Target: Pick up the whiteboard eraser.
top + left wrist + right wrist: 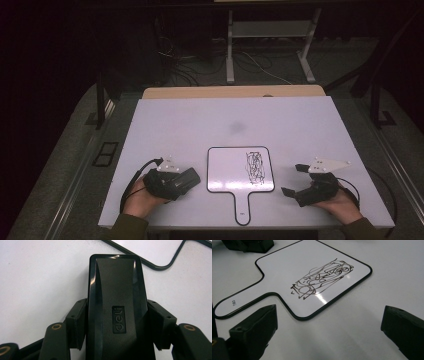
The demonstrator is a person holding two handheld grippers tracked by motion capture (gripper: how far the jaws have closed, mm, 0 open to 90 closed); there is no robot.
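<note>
A white worktop (200, 125) carries a small whiteboard (225, 172) with a handle, lying flat near the front edge at its middle, the handle pointing to that edge. Black scribbles (255, 166) cover the right part of the whiteboard's face; the rest of the face is bare.

The left gripper (186, 179) sits near the front-left corner, just beside the whiteboard's left edge, its jaws pinching a black eraser (182, 180). In the left gripper view the eraser (116, 307), marked "deli", is clamped on both sides, and a corner of the whiteboard (150, 251) lies beyond it.

The right gripper (294, 180) rests near the front-right corner, to the right of the whiteboard and apart from it, its jaws spread wide with nothing between them.

Behind the worktop a tan board (235, 92) juts out at the far edge. The room is dark, with a grey floor, cables (190, 65) and a white frame (270, 45).
</note>
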